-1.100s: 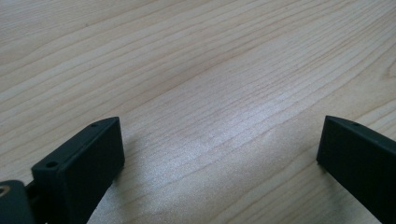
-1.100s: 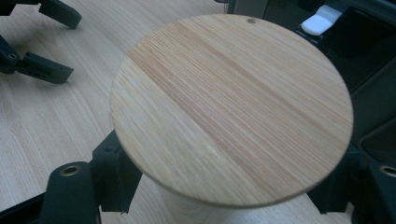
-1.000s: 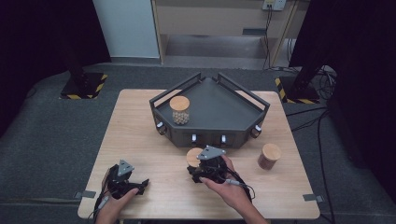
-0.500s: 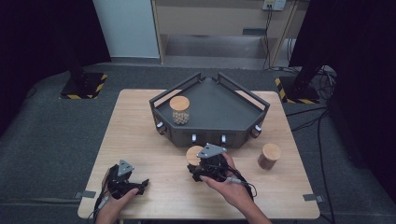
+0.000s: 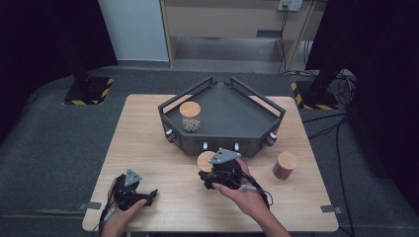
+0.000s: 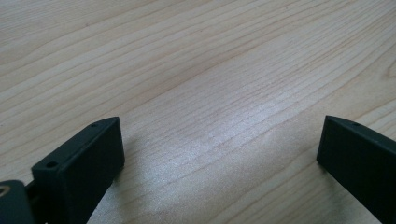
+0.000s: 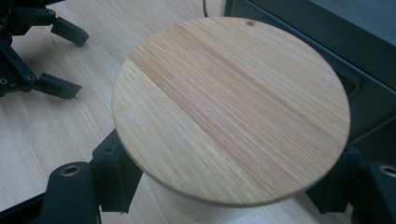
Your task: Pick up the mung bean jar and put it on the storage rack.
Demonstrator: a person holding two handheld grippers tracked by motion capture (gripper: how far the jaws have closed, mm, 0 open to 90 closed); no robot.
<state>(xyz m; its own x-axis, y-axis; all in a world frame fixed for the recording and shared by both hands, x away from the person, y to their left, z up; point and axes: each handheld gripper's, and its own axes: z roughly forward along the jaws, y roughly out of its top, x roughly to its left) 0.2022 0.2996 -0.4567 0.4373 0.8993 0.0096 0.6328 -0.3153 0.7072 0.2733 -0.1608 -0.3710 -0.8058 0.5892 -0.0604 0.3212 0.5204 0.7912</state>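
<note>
A: Wooden-lidded jar (image 7: 231, 109) sits between right gripper (image 5: 221, 174) jaws, against the tray's (image 5: 232, 116) front wall. Clamped? Can't tell.

B: Left gripper (image 5: 132, 190) wide open, empty, near table's (image 5: 143, 128) front-left corner. One jar (image 5: 190, 116) trayed, another (image 5: 285, 165) outside.

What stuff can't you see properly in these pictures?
- Jar between the right gripper's jaws: right gripper view, its wooden lid hides the contents.
- Right gripper's grip: high view, the grey plate covers it.
- Tray knobs: high view, too small to make out.
- Left gripper: left gripper view, jaws cut off by the bottom edge.
</note>
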